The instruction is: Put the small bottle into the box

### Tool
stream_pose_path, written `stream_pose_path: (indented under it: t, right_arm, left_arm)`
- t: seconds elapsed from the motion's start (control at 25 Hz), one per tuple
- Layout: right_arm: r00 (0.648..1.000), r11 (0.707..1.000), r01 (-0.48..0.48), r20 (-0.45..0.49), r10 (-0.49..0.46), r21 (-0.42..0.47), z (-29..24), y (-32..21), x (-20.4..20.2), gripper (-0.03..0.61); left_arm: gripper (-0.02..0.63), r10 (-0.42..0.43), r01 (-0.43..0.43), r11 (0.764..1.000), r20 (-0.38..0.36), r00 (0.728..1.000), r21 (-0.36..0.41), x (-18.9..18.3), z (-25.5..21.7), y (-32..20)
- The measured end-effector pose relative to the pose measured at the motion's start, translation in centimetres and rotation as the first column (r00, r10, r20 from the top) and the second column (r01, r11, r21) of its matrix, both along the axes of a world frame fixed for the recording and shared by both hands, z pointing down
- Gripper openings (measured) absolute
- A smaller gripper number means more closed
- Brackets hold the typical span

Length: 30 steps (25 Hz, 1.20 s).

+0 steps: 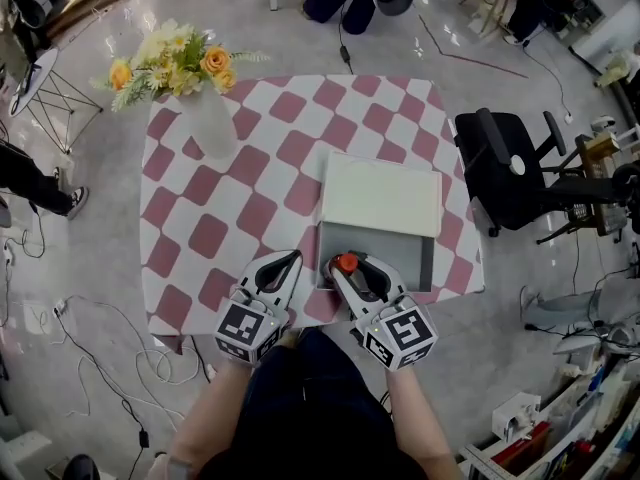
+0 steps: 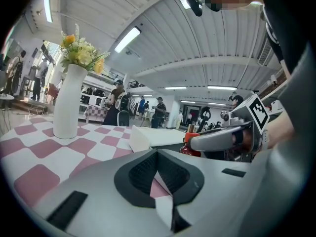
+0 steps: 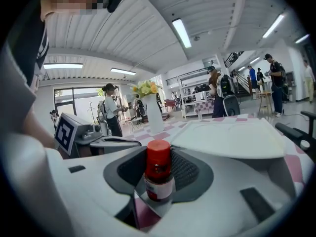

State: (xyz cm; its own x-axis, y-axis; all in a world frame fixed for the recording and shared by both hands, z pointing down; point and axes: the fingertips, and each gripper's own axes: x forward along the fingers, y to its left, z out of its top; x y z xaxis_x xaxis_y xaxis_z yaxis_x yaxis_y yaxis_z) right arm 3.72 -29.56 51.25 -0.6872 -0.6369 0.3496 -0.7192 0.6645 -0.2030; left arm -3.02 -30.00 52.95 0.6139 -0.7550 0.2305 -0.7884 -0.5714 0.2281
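Closest to the camera is the right hand-held gripper [image 1: 350,266], clenched on the bottle [image 3: 158,174], which stands upright between its pads with the red cap on top. Seen from the head view, the bottle hangs at the near left corner of the box [image 1: 427,260], about over the rim and not clearly inside the grey hollow, so the drop is not yet done. Just beside it on the left, the left hand-held gripper [image 1: 292,257] is closed on nothing, its tips meeting over the checked worktop [image 1: 215,230]. The white lid [image 1: 380,193] lies open on the far side of the box, and a vase [image 1: 210,123] of flowers stands well apart at the far left. The main risk, as I judge it, is letting go too early: a bottle set on or against the rim would likely topple outward and roll toward the near edge of the worktop, which is close by. The pads seem to hold the bottle low on its body (the cap and neck stand free above them), so a quick tilt of the wrist could swing it in the grip. The left hand-held gripper sits near enough to be knocked in a careless sideways move.
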Motion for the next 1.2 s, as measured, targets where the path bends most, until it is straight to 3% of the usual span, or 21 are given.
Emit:
stream_pose_path:
  t: [0.6, 1.2]
  right_arm:
    - [0.991, 0.997, 0.074, -0.109, -0.072, 0.014, 1.6, -0.5, -1.4, 0.147]
    - [0.981, 0.993, 0.115, -0.160, -0.113, 0.003, 1.9, -0.1, -1.4, 0.149]
  left_arm:
    - [0.006, -0.013, 0.013, 1.000, -0.003, 1.000, -0.006, -0.3, 0.8, -0.8]
    - [0.006, -0.026, 0.026, 1.000, 0.001, 1.000, 0.001, -0.1, 0.4, -0.4]
